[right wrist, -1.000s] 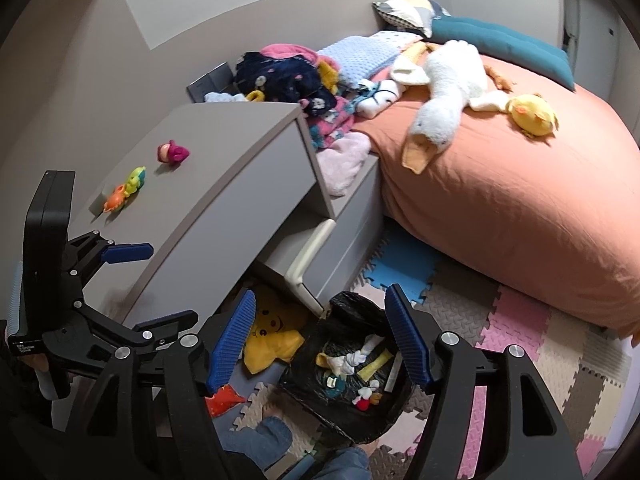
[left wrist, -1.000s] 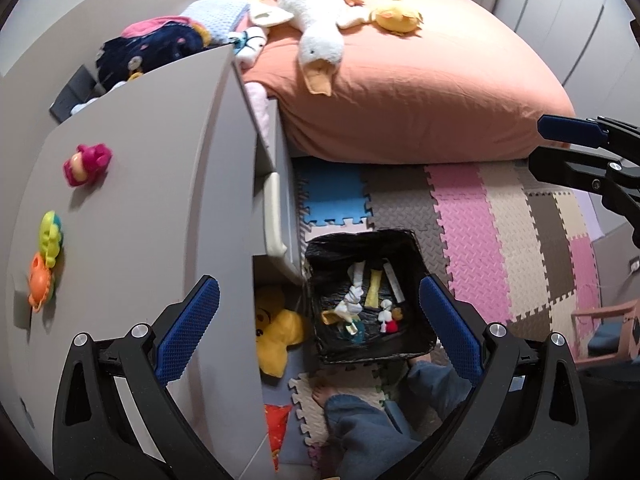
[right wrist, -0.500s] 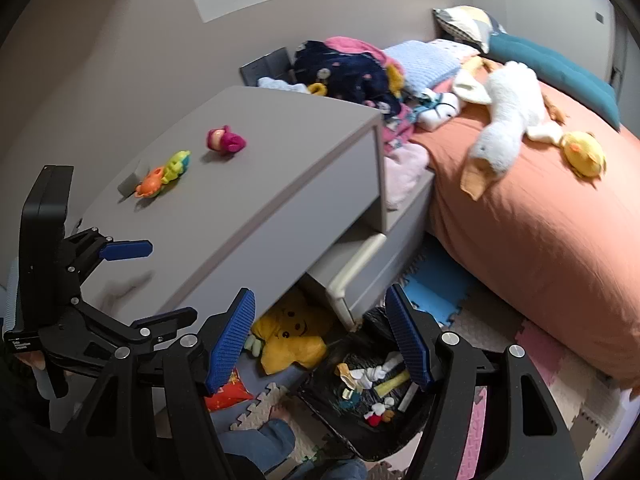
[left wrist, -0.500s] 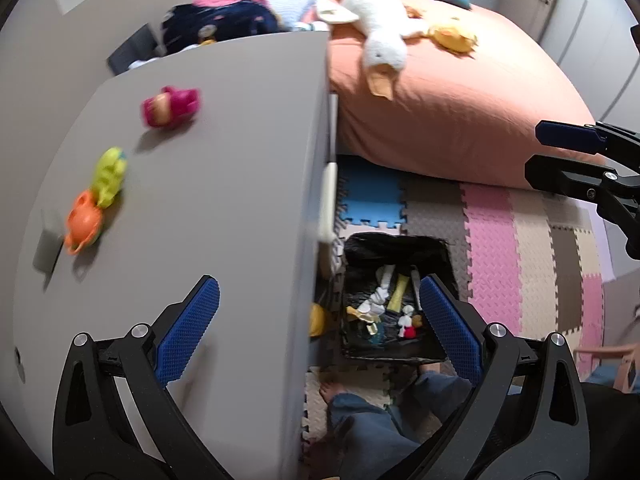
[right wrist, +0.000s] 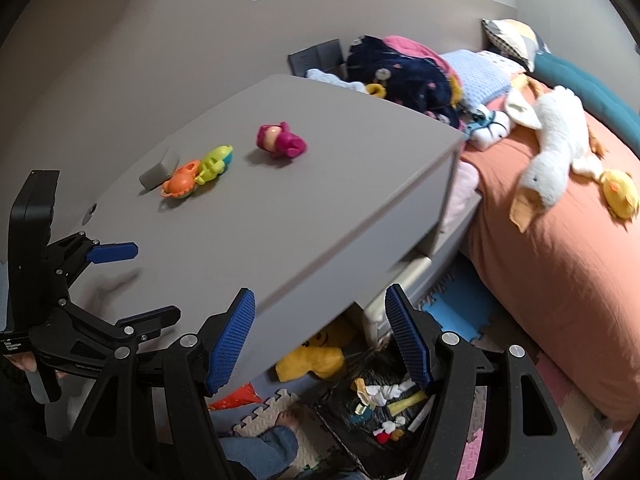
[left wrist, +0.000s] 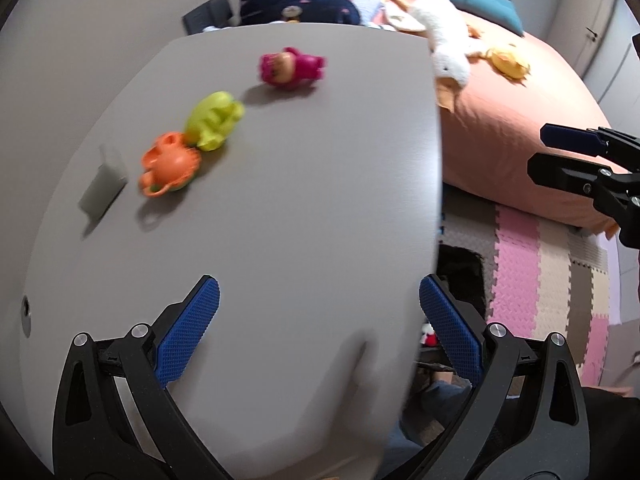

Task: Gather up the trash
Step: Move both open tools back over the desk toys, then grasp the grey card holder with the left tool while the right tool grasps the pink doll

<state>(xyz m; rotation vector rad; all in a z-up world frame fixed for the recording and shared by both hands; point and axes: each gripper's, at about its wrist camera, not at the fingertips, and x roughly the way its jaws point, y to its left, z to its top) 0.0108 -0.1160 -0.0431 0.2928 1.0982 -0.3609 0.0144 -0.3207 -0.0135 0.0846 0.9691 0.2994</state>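
Note:
A black trash bag [right wrist: 372, 408] with several scraps in it sits on the floor by the grey dresser [right wrist: 280, 216]. In the left wrist view only its dark edge [left wrist: 460, 264] shows past the dresser top [left wrist: 280, 220]. On the top lie a pink toy [left wrist: 290, 68], a green toy [left wrist: 214, 120], an orange toy [left wrist: 170, 164] and a small grey block [left wrist: 103, 186]. My left gripper [left wrist: 316, 328] is open and empty above the top. My right gripper [right wrist: 320, 340] is open and empty above the dresser's front edge.
A bed with an orange cover [right wrist: 560, 260] holds a white plush goose [right wrist: 548, 160] and a yellow plush [right wrist: 620, 196]. Clothes [right wrist: 400, 76] are piled beside it. A yellow plush [right wrist: 316, 356] lies under the open drawer [right wrist: 404, 280]. Foam mats [left wrist: 532, 280] cover the floor.
Both grippers have swung left and up from the trash bag toward the dresser top. The toys now fill the left wrist view. Both stay open and empty.

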